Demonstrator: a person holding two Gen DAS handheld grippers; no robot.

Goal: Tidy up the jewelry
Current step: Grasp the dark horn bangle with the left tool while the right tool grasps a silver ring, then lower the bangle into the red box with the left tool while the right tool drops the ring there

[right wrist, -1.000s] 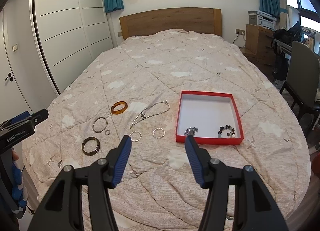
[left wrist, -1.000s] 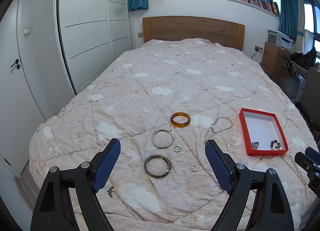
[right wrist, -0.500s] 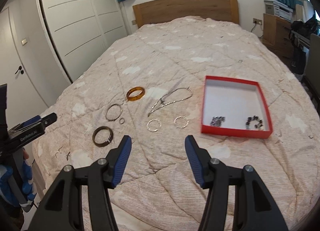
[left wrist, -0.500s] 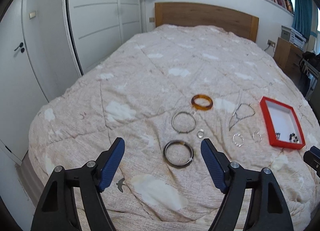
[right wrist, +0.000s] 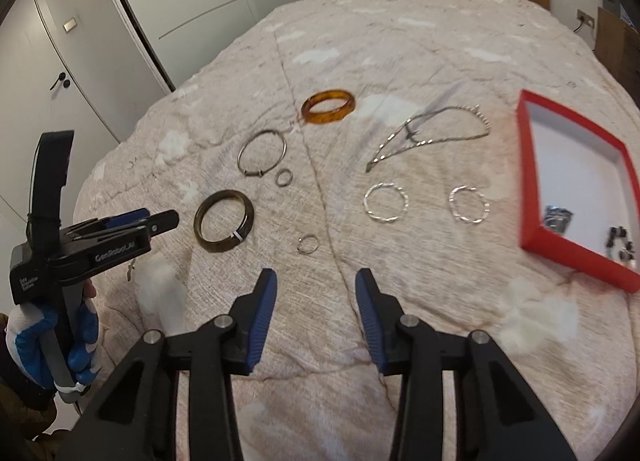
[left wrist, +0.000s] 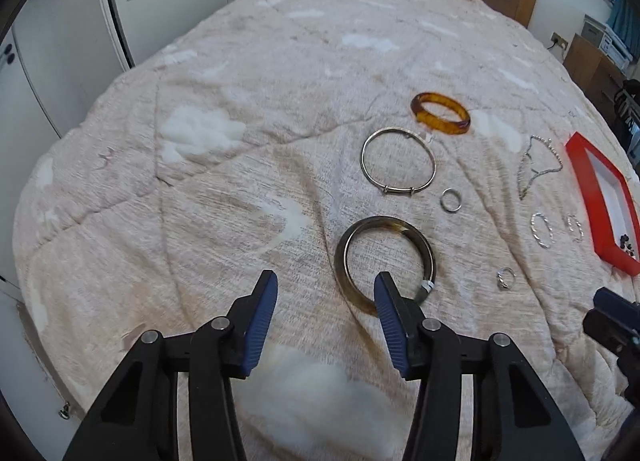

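**A:** What does the left wrist camera give you?

**B:** The left gripper (left wrist: 326, 295) hangs low over the beige quilted bedspread (left wrist: 240, 181) with its blue-padded jaws spread wide and nothing between them. Its right fingertip overlaps the near rim of the dark horn-coloured bangle (left wrist: 385, 263); contact I cannot confirm. Beyond lies the thin silver bangle (left wrist: 398, 167), then the amber resin bangle (left wrist: 440, 113). A small silver ring (left wrist: 451, 200) sits just beside the thin bangle, and another small ring (left wrist: 505, 278) lies nearer, to the right.

**A:** And towards the right edge?

**B:** The silver chain necklace (left wrist: 538, 165), two twisted silver hoops (left wrist: 542, 230), then the red-rimmed shallow box (left wrist: 592, 197) at the frame's edge. Bare quilt stretches to the left, down to the bed's rounded edge.

**A:** The right wrist camera?

**B:** The right gripper (right wrist: 316, 289) is also spread apart and holds nothing, over bare quilt near the foot of the bed. The dark bangle (right wrist: 224, 226) lies left of it, with the left gripper (right wrist: 132, 227) reaching in beside it. The hoops (right wrist: 386, 203) sit ahead, apart from the box (right wrist: 532, 189), whose near corner holds small dark pieces (right wrist: 618, 241), blurred.
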